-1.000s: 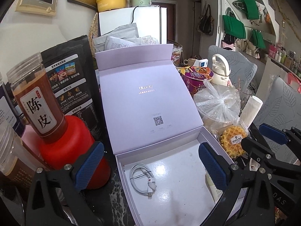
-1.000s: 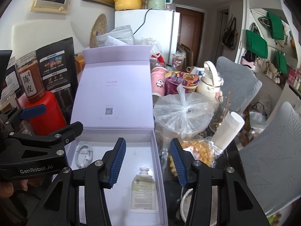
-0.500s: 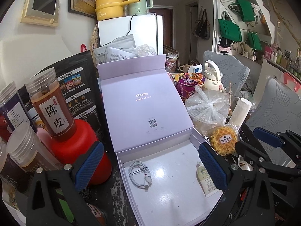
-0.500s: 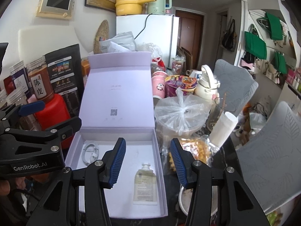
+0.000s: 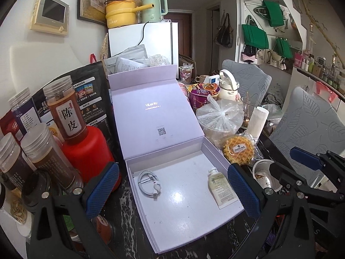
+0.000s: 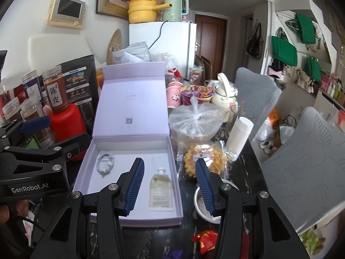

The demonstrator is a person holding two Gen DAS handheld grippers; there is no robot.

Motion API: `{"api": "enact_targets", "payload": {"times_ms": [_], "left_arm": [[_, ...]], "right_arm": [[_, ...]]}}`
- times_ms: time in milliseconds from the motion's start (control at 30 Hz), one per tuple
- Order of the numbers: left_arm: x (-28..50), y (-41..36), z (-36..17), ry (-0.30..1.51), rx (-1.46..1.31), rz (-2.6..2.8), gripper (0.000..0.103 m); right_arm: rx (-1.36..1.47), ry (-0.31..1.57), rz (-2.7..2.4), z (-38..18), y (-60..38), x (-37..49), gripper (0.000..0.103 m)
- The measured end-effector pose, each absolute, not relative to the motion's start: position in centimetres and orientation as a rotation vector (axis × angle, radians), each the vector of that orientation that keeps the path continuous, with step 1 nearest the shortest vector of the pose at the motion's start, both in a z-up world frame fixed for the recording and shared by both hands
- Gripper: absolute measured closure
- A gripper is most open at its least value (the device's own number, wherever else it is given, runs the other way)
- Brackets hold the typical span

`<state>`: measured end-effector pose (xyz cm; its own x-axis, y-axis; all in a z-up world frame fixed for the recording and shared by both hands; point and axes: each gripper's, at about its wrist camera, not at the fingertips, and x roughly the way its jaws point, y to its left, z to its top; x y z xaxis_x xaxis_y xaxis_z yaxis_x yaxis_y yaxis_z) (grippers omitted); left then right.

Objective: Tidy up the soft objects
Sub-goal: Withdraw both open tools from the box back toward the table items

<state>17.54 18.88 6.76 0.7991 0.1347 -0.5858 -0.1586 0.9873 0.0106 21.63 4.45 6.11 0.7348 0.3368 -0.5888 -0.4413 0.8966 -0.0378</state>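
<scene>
Surface (image 6: 243, 166), dark marble, is crowded with jars, bags and a lilac box (image 5: 148, 218) with its lid propped upright. Left gripper (image 5: 172, 191) is held spread over the box, nothing pinched. Right gripper (image 6: 169, 186) is held spread and empty above the box's right wall. Soft tube (image 5: 222, 188) is laid inside at right, coiled cable (image 5: 148, 181) at left.

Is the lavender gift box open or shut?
Open. The lavender gift box has its lid standing upright behind the tray, exposing a coiled white cable and a lotion tube lying flat inside.
</scene>
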Motion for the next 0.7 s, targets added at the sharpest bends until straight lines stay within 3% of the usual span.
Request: {"api": "enact_targets", "payload": {"times_ms": [533,700], "left_arm": [[11.3,15.0,6.0,0.627,-0.011,0.105,0.000],[9.5,13.4,5.8,0.621,-0.002,0.067,0.000]], "right_arm": [[-0.159,0.617,0.403,5.0,0.7,14.3,0.051],[-0.155,0.611,0.392,4.8,-0.5,12.0,0.041]]}}
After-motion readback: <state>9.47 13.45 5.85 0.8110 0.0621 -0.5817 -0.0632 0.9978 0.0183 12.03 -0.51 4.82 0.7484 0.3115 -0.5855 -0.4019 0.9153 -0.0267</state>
